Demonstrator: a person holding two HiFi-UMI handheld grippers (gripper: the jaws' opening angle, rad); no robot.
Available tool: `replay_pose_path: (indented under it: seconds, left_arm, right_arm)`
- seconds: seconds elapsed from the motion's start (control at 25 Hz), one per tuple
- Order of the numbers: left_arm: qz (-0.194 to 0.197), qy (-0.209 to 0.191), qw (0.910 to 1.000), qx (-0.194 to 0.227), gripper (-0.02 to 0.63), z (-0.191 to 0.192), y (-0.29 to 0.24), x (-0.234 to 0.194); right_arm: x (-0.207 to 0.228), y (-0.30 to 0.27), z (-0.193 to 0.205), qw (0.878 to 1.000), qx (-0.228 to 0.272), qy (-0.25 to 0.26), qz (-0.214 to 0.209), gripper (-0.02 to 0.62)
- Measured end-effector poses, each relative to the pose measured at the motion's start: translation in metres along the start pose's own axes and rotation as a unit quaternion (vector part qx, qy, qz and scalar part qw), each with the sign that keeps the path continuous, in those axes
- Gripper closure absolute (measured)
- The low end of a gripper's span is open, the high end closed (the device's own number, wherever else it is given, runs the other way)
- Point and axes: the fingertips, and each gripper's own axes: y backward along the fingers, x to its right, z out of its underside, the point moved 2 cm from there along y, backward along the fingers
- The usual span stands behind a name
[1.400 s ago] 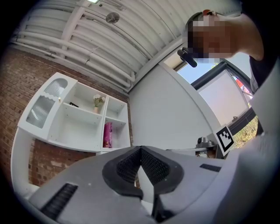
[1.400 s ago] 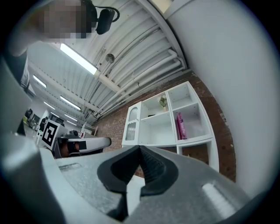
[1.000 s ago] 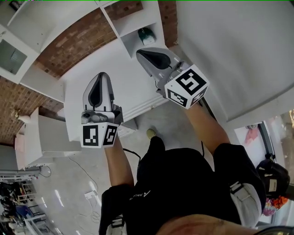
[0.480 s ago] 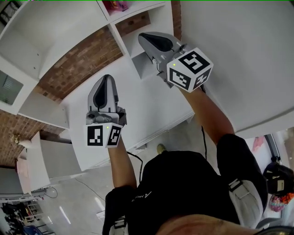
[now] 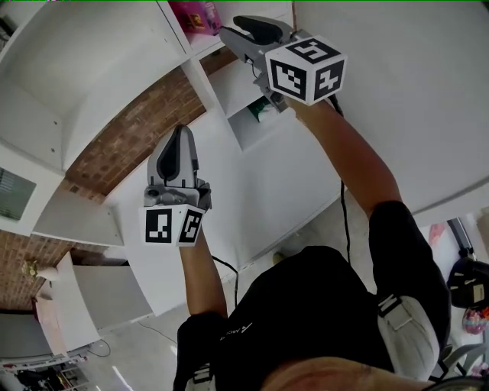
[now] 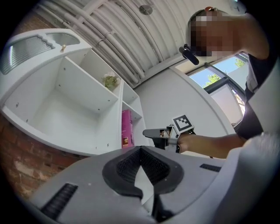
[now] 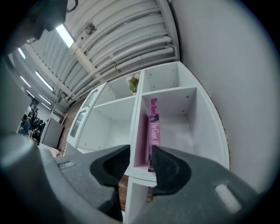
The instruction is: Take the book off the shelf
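Note:
A thin pink book (image 7: pixel 154 131) stands upright at the left side of an upper shelf compartment, against the white divider. It also shows as the pink book (image 5: pixel 195 15) at the top of the head view and as the book (image 6: pixel 127 129) in the left gripper view. My right gripper (image 7: pixel 141 159) is raised in front of that compartment, a short way off the spine. Its jaws are opening and nothing is between them. In the head view the right gripper (image 5: pixel 238 27) sits just right of the book. My left gripper (image 5: pixel 179 134) hangs lower and to the left, shut and empty, also seen as the left gripper (image 6: pixel 140 151).
The white shelf unit (image 7: pixel 186 94) has several open compartments against a brick wall (image 5: pixel 137 130). A small plant (image 7: pixel 134 83) stands in the compartment above the book. A green item (image 5: pixel 260 111) sits in a lower compartment. A plain white wall (image 5: pixel 405 92) is on the right.
My right gripper has risen and reached farther toward the upper compartment with the pink book. The left gripper has stayed low and shut while the view tilted upward.

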Motion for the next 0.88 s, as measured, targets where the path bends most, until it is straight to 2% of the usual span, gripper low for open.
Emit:
replay_pose_path:
  seconds: [0.12,0.36,0.56,0.88]
  left_arm:
    - [0.002,0.005,1.0,0.002,0.607,0.004,-0.007,-0.011]
    - [-0.009,0.004,0.9999,0.003,0.607,0.012,-0.014,-0.03]
    - [-0.016,0.004,0.9998,0.006,0.608,0.016,-0.021,-0.041]
    - [-0.019,0.007,0.9997,0.014,0.607,0.023,-0.03,-0.044]
  right_arm:
    - [0.014,-0.027,-0.004,1.0,-0.016,0.003,0.008,0.412]
    - [0.033,-0.079,-0.004,0.999,-0.045,-0.004,0.006,0.35]
    - [0.043,-0.109,0.003,0.998,-0.068,-0.007,0.002,0.339]
    - [0.047,-0.141,0.011,0.993,-0.114,0.02,0.004,0.342]
